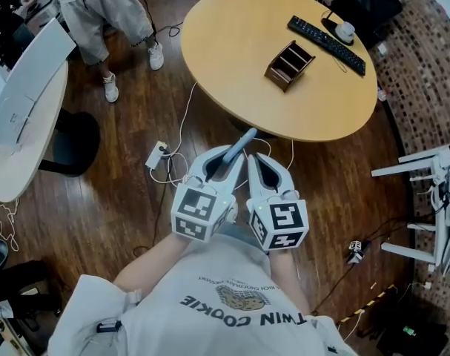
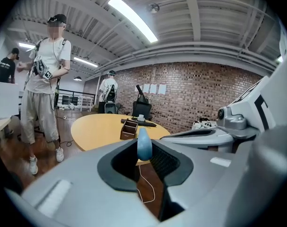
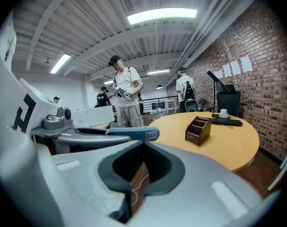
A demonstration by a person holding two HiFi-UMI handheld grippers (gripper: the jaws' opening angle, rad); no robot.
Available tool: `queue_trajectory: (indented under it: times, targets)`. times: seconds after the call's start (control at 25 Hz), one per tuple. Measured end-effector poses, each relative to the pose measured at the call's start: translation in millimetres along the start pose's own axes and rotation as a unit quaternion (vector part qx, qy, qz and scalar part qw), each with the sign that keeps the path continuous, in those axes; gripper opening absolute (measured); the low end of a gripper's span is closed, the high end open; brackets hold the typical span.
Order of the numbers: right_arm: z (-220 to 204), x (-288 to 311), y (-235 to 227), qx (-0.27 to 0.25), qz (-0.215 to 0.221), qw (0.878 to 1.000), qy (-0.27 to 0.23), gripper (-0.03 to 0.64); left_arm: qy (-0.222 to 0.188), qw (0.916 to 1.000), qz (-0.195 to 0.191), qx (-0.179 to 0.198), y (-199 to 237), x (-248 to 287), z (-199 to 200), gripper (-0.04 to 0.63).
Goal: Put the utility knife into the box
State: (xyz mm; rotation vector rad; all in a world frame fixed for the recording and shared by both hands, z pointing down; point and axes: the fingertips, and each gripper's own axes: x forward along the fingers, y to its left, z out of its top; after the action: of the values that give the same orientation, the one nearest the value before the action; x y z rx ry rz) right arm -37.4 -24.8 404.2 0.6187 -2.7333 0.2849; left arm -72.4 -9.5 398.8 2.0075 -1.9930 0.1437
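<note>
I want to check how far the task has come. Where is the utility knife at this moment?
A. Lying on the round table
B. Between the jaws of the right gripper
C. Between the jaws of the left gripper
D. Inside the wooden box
C: the utility knife is clamped between the jaws of the left gripper, over the floor and apart from the box on the table.

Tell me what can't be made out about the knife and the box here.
Head view: the left gripper hides the lower part of the knife; blade unseen.
Right gripper view: the label on the knife is too small to read.
All views: inside the box, the compartments are too small and dark to tell if empty.
</note>
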Motion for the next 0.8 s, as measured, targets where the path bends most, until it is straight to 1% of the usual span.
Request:
queue_trajectory:
  times: [0.36,0.8]
  targets:
    - [9.7,4.3,-64.7,0.011,0.008,1.0,-0.009,-0.001,0.002,0.9998,0.013,0.016,-20.7,57.7,18.2,0.071]
    - [19.1,18.4,-99.1,0.01,0.008,1.0,-0.008,0.0,0.005,0.9997,0.012,0.021,-16.4,97.8,33.8,0.071]
